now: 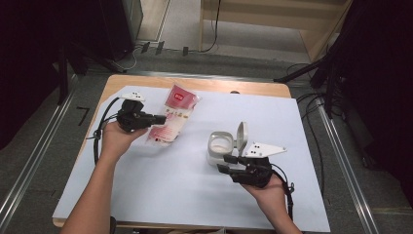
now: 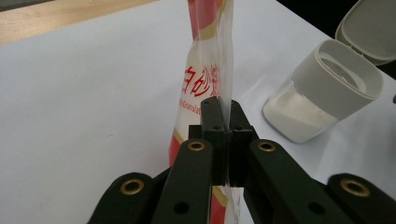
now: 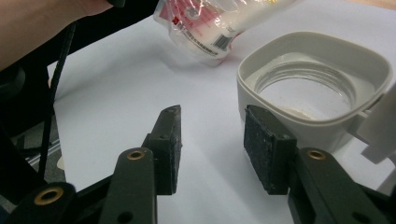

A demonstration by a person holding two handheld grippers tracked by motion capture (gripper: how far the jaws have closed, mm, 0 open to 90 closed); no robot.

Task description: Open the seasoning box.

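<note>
Taking the white jar (image 1: 219,146) as the landmark: far to its left, the left gripper (image 1: 158,118) is clamping its jaws tight on a red-and-white plastic bag (image 1: 174,114), pinching the thin film edge between the pads. In the left gripper view the bag (image 2: 205,70) is standing up from the closed jaws, red lettering showing, with white powder inside it; the jar (image 2: 322,93) is sitting off to the right of it on the white sheet (image 2: 93,102). The bag is lying up and to the left of the jar, apart from it.

The jar itself is standing upright with its hinged lid (image 1: 242,135) flipped open, and a low layer of white powder is showing through its clear body.

Just to the right and nearer the person, the right gripper (image 1: 225,163) is resting beside the jar, jaws parted and gripping nothing; in the right gripper view one pad (image 3: 266,149) is sitting just beside the jar's rim (image 3: 317,70).
</note>
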